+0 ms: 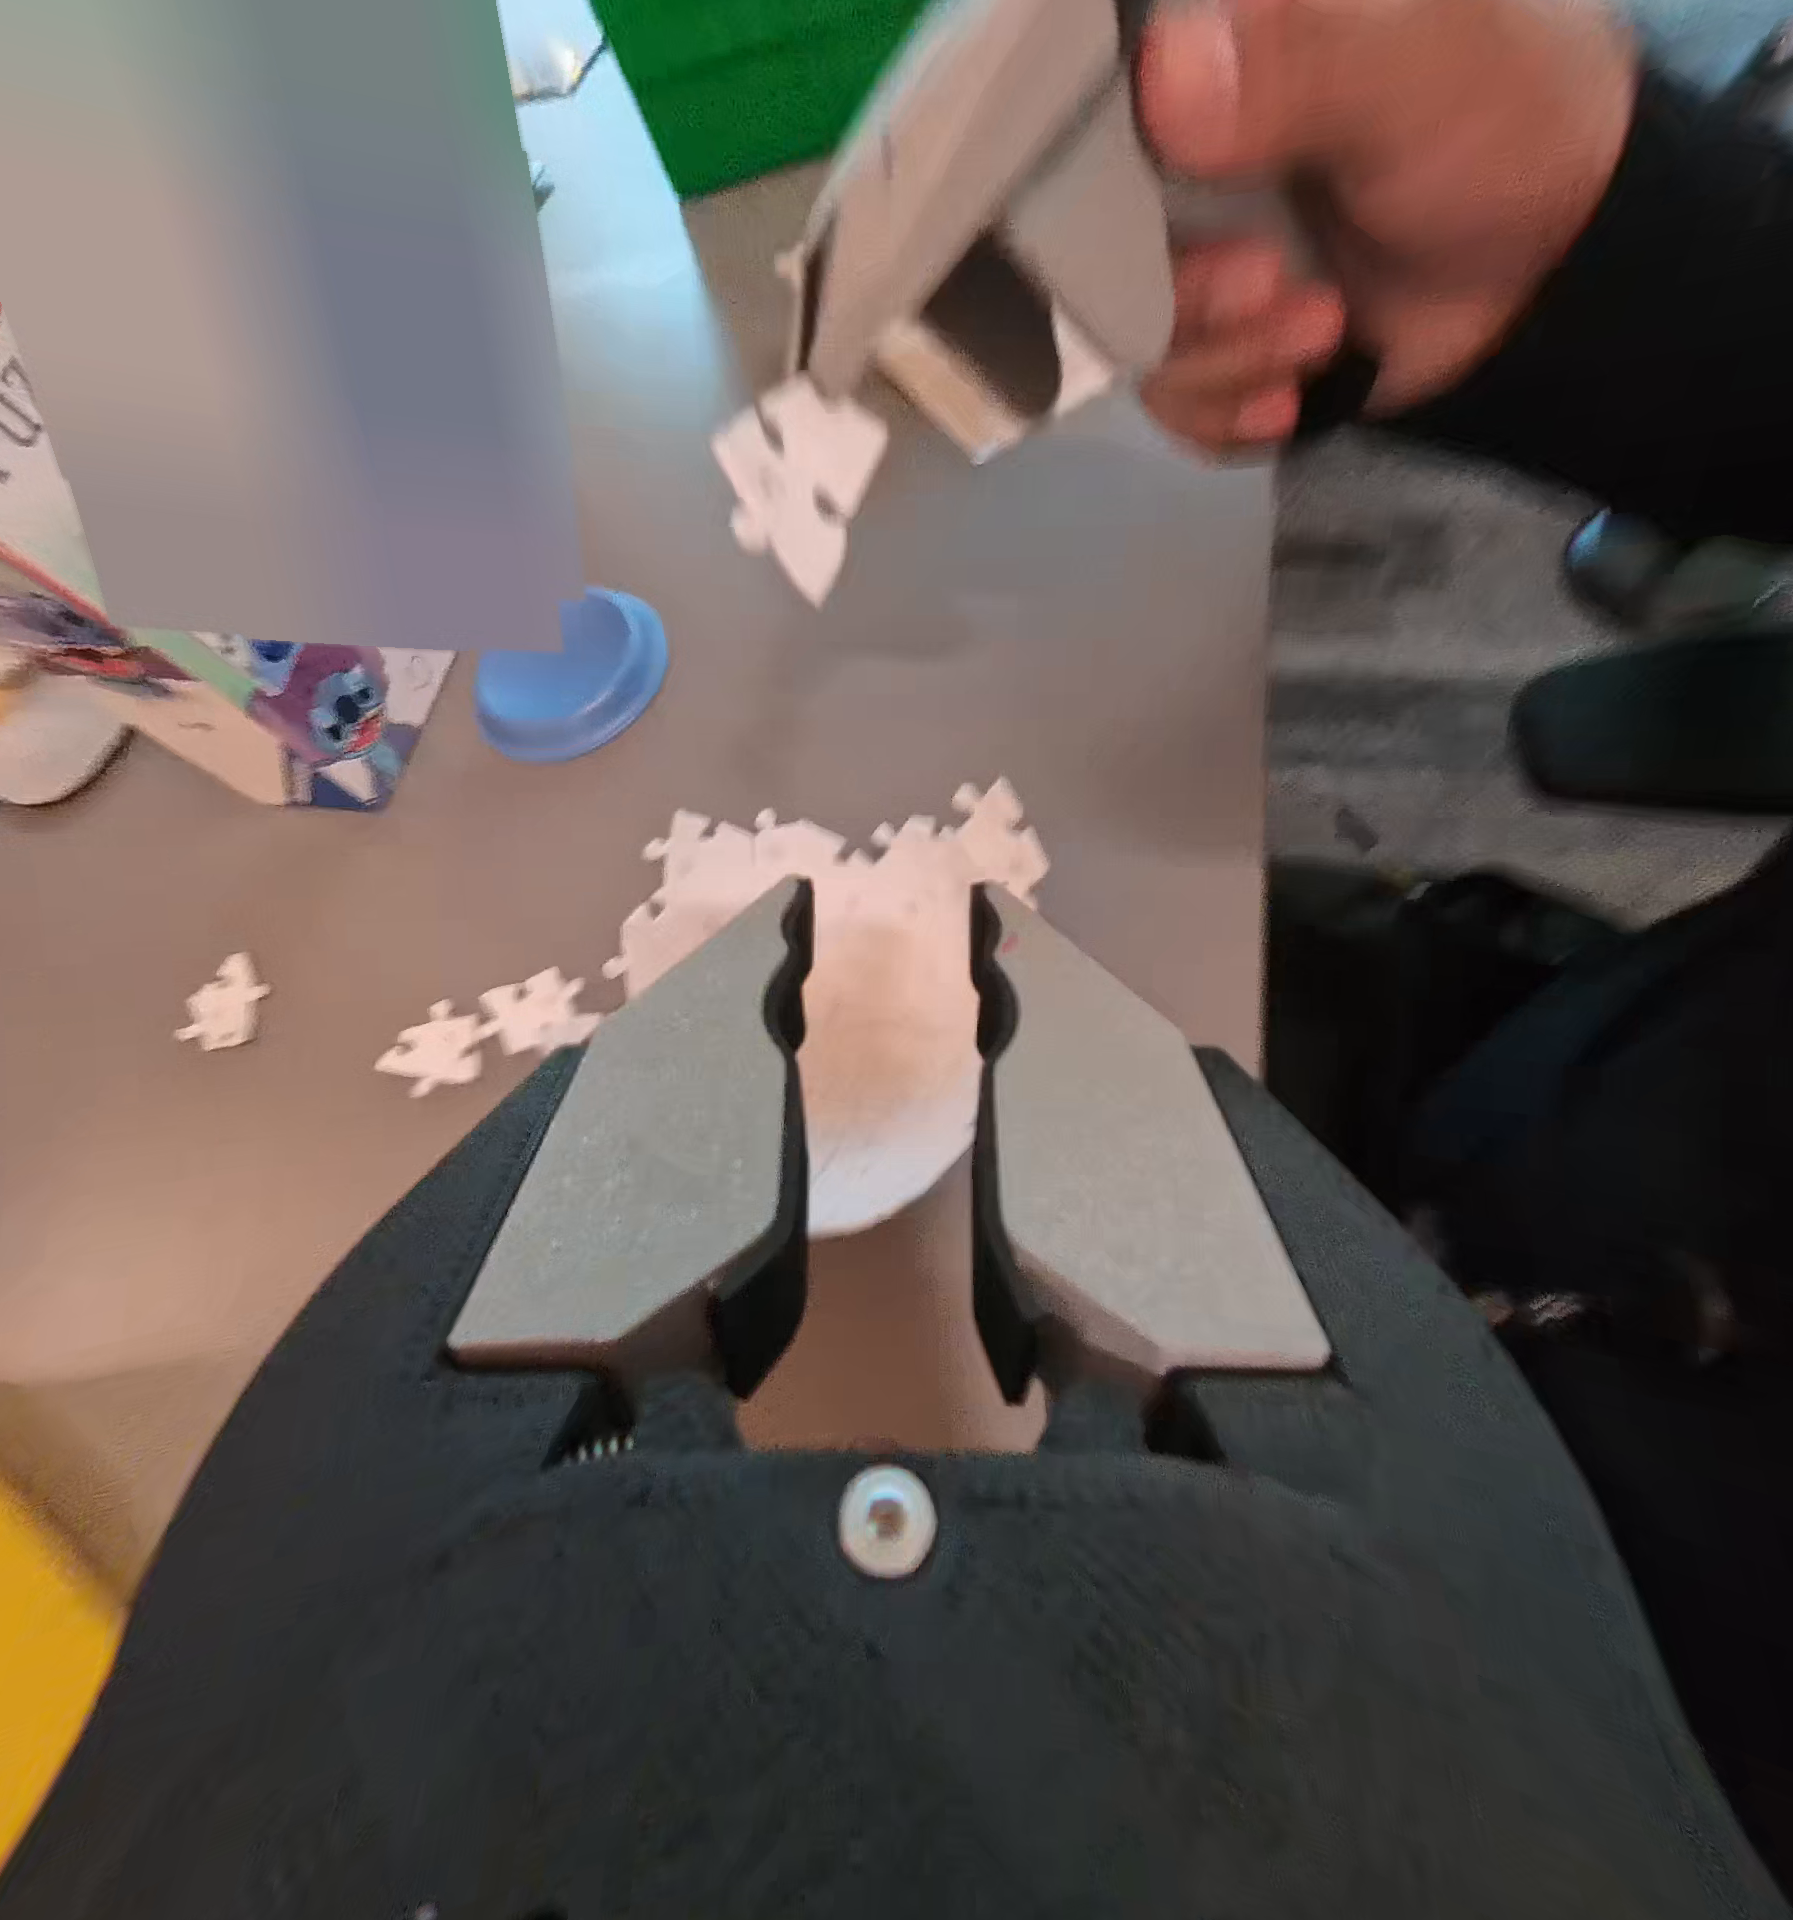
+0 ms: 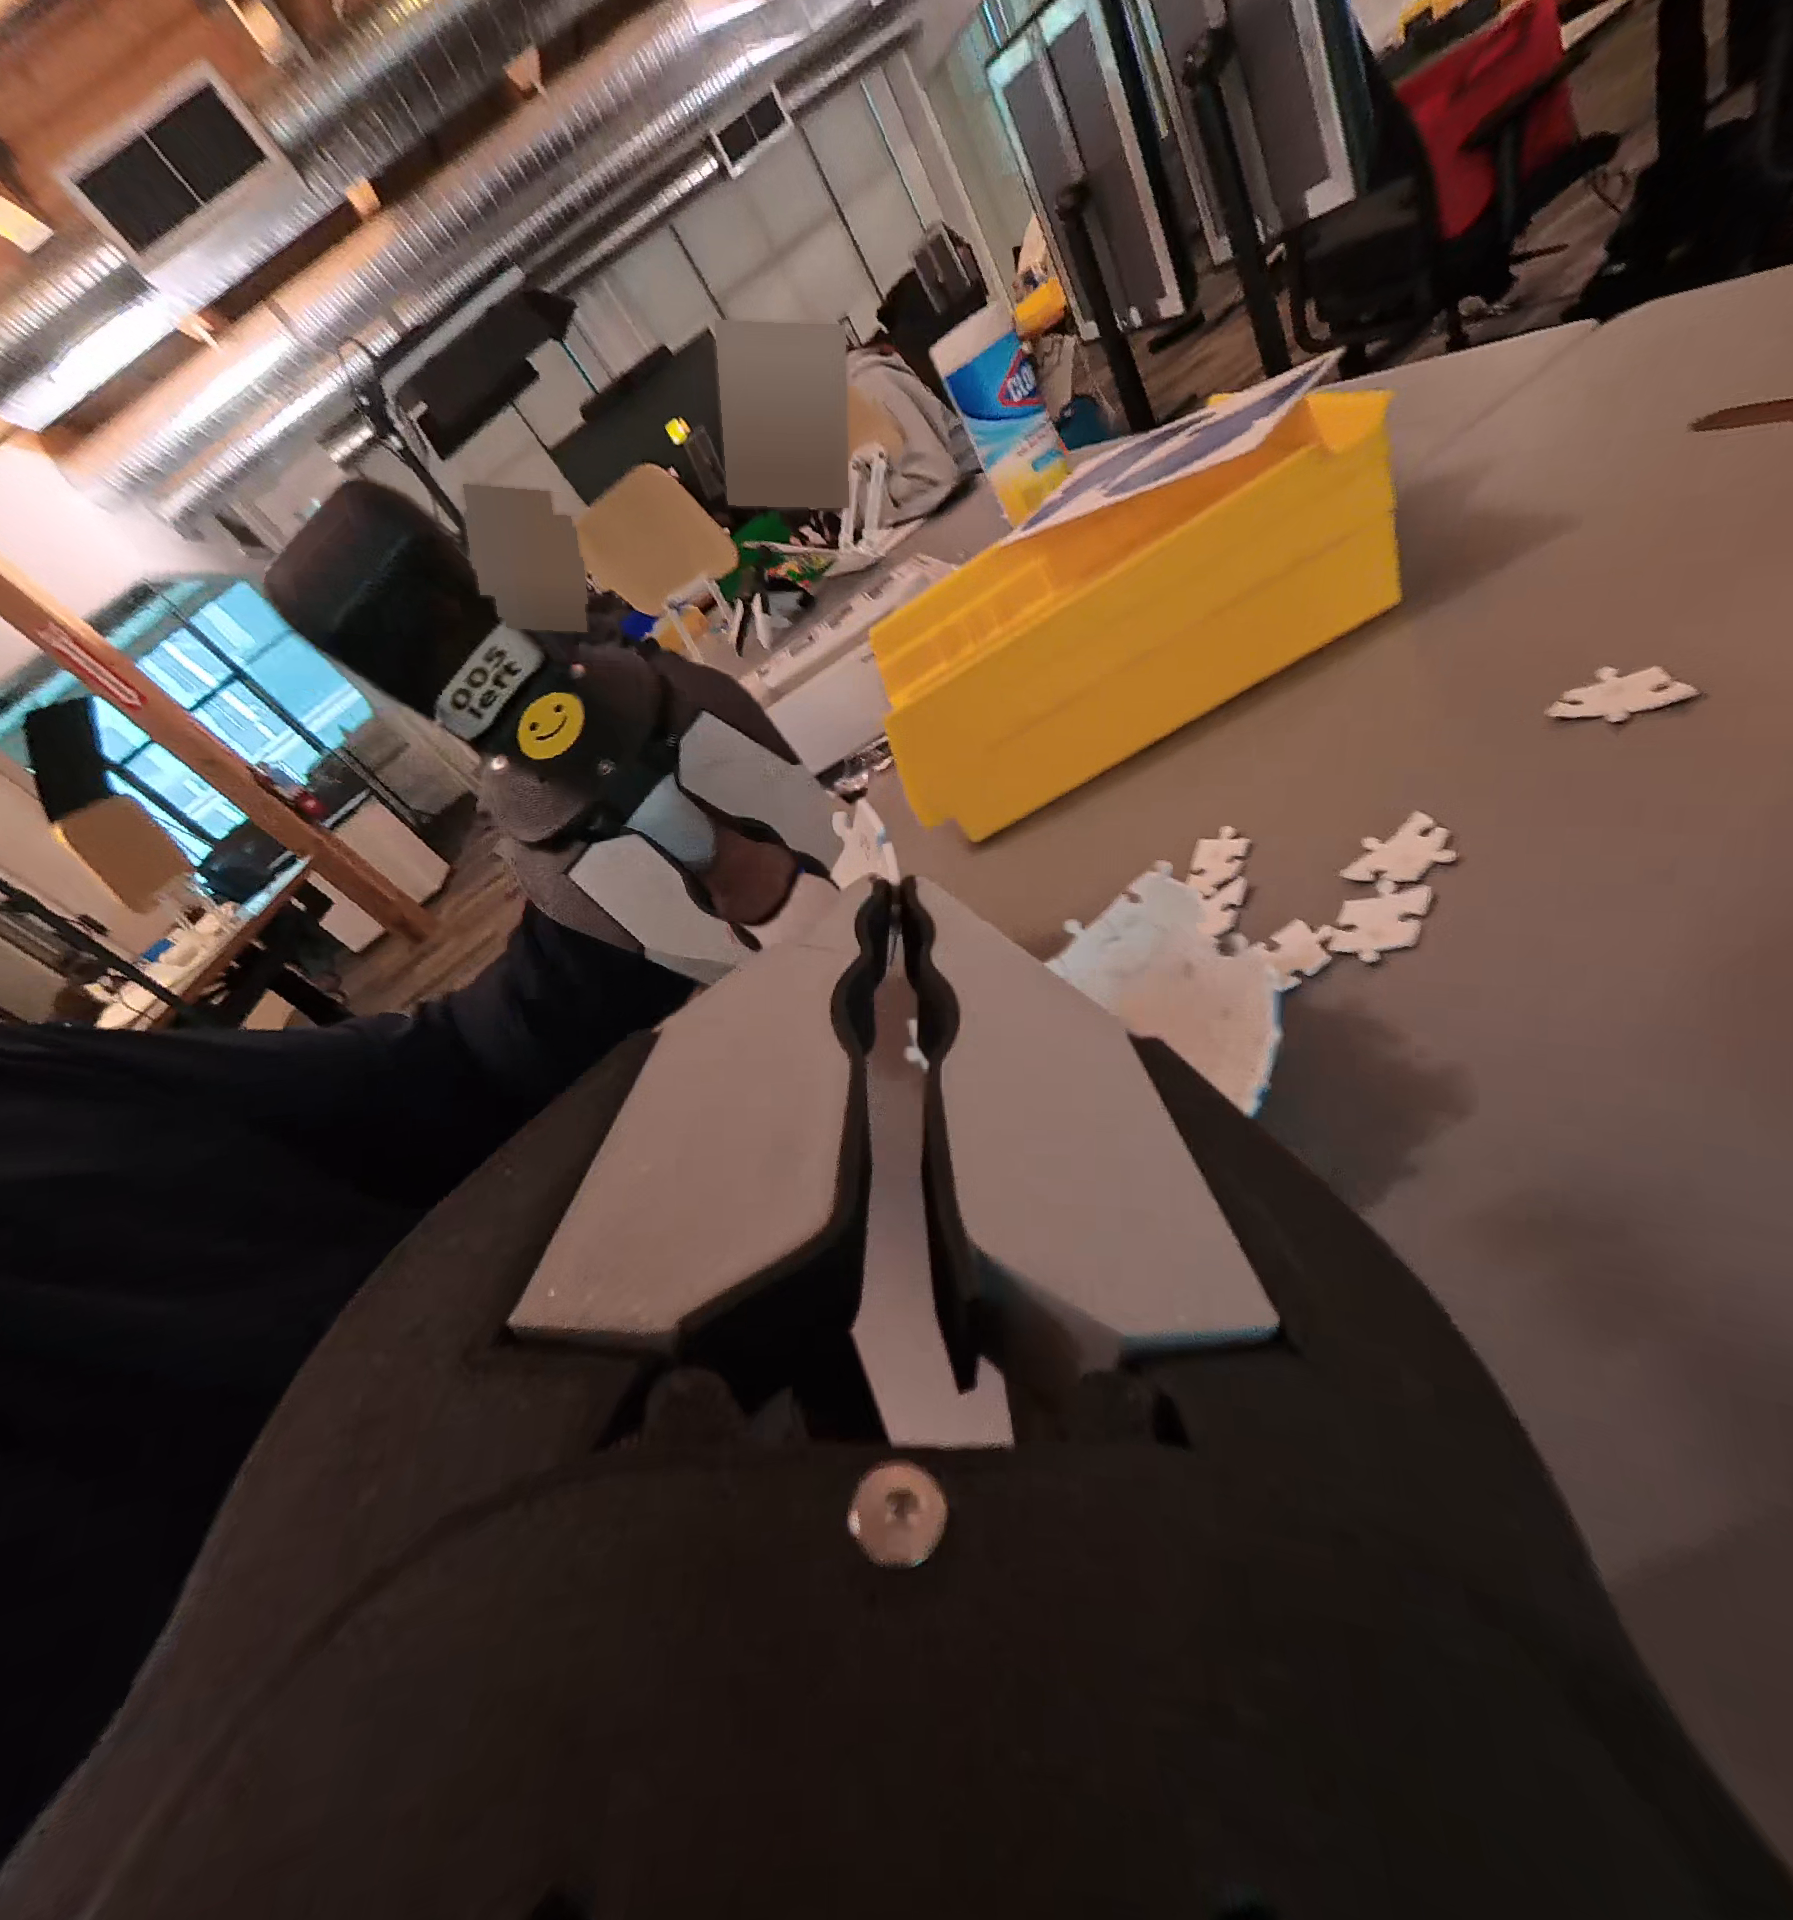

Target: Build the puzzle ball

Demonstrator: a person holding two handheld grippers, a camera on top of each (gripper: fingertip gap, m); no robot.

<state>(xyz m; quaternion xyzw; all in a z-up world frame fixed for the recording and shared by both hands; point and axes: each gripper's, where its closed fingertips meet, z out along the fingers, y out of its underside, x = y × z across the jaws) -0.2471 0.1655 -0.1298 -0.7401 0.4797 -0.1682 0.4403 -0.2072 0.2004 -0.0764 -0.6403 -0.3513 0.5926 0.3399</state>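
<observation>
I am holding a small cluster of joined white pieces (image 1: 804, 478) in the right gripper (image 1: 830, 384), its jaws pinched onto the cluster's edge, up in the air above the tabletop (image 1: 1027, 675); in the right wrist view those jaws are standing nearly closed, with only a sliver of the cluster peeking past the tips. The left gripper (image 1: 892, 904) is hanging with its jaws narrowly apart and empty, just above the half-built shell (image 1: 881, 1029), which is resting on the tabletop near its edge. I am judging the pieces light, thin, stiff and a little slick, so I am favouring a grip on a flat edge, clear of the tabs, and steadying the shell by its rim since it looks apt to rock or come apart. Loose pieces (image 1: 476, 1023) are lying just beside the shell, one piece (image 1: 222, 1003) farther left. A blue ring stand (image 1: 575, 675), the puzzle box (image 1: 248, 717) and a yellow bin (image 2: 1131, 644) are sitting near; the loose pieces are crowding the shell's left side
</observation>
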